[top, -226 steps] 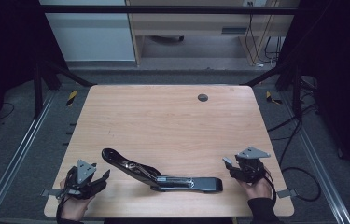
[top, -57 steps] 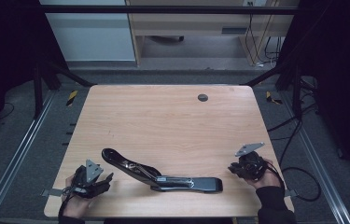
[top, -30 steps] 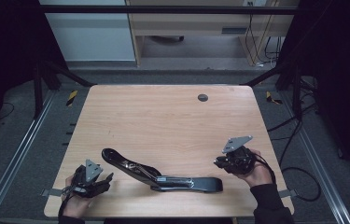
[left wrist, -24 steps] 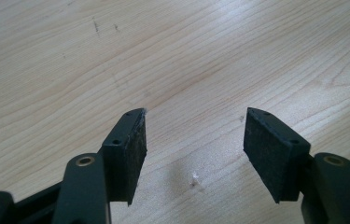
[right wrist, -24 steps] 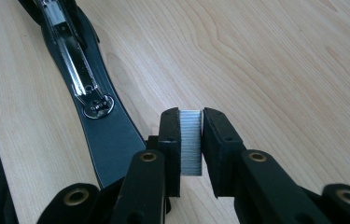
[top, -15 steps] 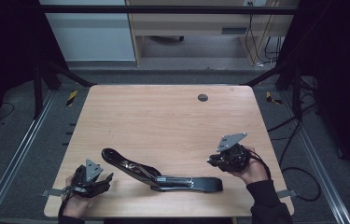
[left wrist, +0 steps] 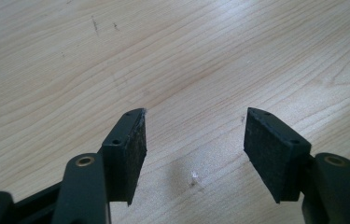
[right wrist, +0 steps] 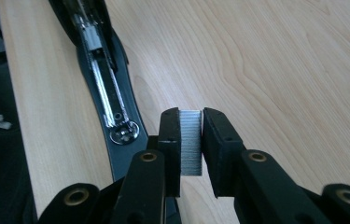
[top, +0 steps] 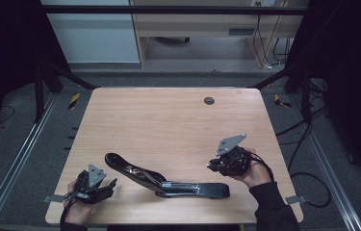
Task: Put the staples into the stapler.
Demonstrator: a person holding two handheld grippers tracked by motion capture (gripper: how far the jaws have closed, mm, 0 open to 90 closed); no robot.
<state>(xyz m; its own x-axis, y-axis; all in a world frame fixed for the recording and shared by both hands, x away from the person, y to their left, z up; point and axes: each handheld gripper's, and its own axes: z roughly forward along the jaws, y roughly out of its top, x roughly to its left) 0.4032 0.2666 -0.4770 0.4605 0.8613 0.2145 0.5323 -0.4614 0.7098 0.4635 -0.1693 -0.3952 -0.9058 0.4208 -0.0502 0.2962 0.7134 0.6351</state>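
On the tabletop [top: 168,120] the opened stapler [top: 168,180] lies along the near edge, its staple channel bared. I judge this the loading step — my right tool [right wrist: 191,140] is clenched on a strip of staples [right wrist: 191,142], just beside the stapler's base end. Next I'd line the strip up with the channel. My left tool [left wrist: 193,140] is released, idle over bare wood.
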